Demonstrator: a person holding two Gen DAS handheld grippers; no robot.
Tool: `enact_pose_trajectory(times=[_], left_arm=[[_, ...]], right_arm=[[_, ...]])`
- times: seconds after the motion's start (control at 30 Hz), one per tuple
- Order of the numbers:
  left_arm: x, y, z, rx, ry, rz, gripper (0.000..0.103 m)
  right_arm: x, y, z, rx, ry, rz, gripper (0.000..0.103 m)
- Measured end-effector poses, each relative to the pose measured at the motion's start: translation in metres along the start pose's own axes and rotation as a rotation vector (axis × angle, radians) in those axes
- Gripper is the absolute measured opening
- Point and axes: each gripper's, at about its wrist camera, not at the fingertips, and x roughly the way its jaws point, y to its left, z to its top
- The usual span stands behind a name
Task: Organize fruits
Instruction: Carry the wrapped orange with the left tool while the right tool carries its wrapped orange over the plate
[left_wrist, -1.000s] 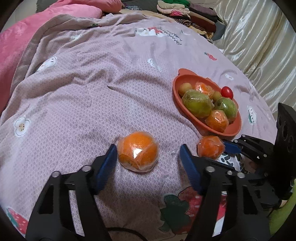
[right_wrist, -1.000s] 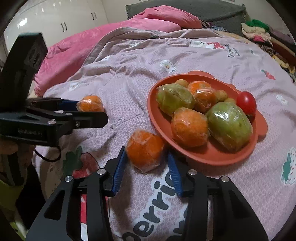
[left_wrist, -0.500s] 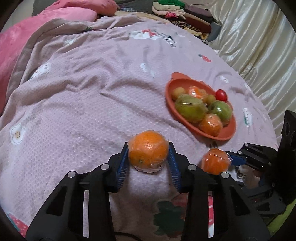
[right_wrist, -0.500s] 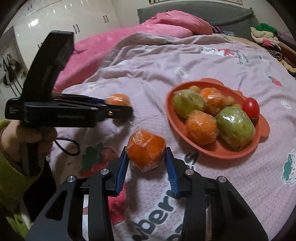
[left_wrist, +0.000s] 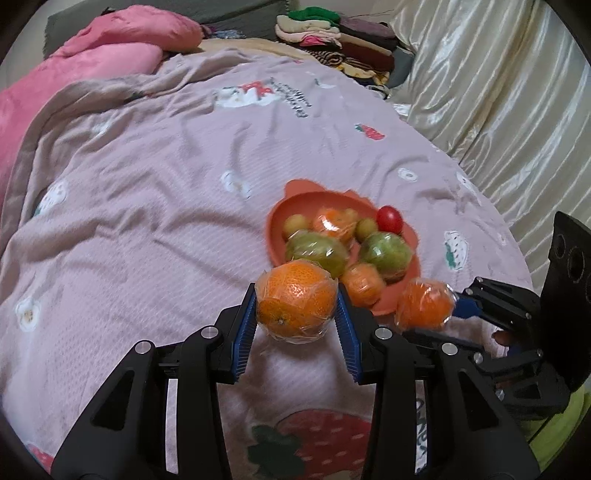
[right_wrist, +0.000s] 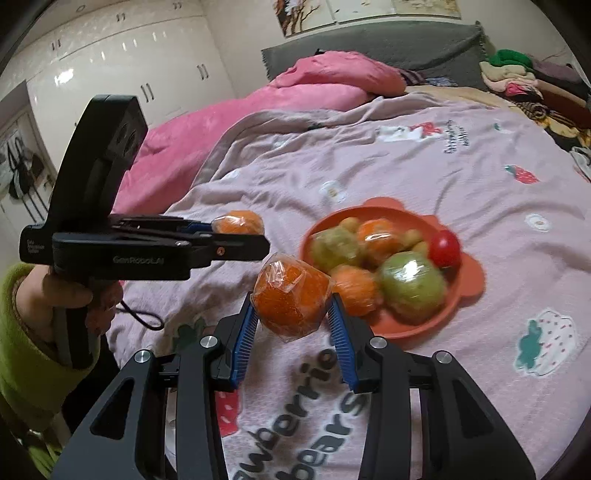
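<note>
Step in hand: transfer of two loose fruits to the plate. The left gripper (left_wrist: 297, 319) is clamped on a film-wrapped orange (left_wrist: 296, 304); both blue pads press its sides, and the fruit hangs clear of the bedspread (left_wrist: 147, 206). The right gripper (right_wrist: 291, 315) is likewise closed on a second wrapped orange (right_wrist: 291, 297), also held above the cloth. Both fruits hang above the near part of the bedspread, just short of the near rim of the orange plate (right_wrist: 469, 275).

The plate lies toward the bed's right edge, by the curtain. It already carries two wrapped green fruits, two wrapped oranges, several small yellowish fruits and a cherry tomato (right_wrist: 444, 248) at its far right rim.

Next move, as judged: carry each orange over the rim and lower it before release. Free space on the plate is scarce; the left inner portion appears barest. The film is slick and the load rounded, so an early release risks a roll-off onto the soft bedspread. Set one fruit at a time to keep the grippers apart.
</note>
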Motion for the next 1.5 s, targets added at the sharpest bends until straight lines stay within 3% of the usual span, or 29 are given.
enact_pose_trajectory(times=[0.33,0.67,1.07,1.5], left_arm=[[0.015,-0.020,0.025,0.047,0.010,-0.016,0.032],[0.032,-0.034,0.041,0.083,0.030,-0.019,0.032],[0.045,-0.031,0.048,0.089,0.049,-0.005,0.032],[0.056,-0.023,0.047,0.077,0.065,-0.009,0.032]], right_arm=[[-0.029,-0.037,0.014,0.045,-0.080,-0.102,0.037],[-0.048,-0.056,0.031,0.055,-0.136,-0.126,0.037],[-0.044,-0.057,0.052,0.036,-0.120,-0.055,0.037],[-0.022,-0.060,0.077,-0.053,-0.046,-0.055,0.037]])
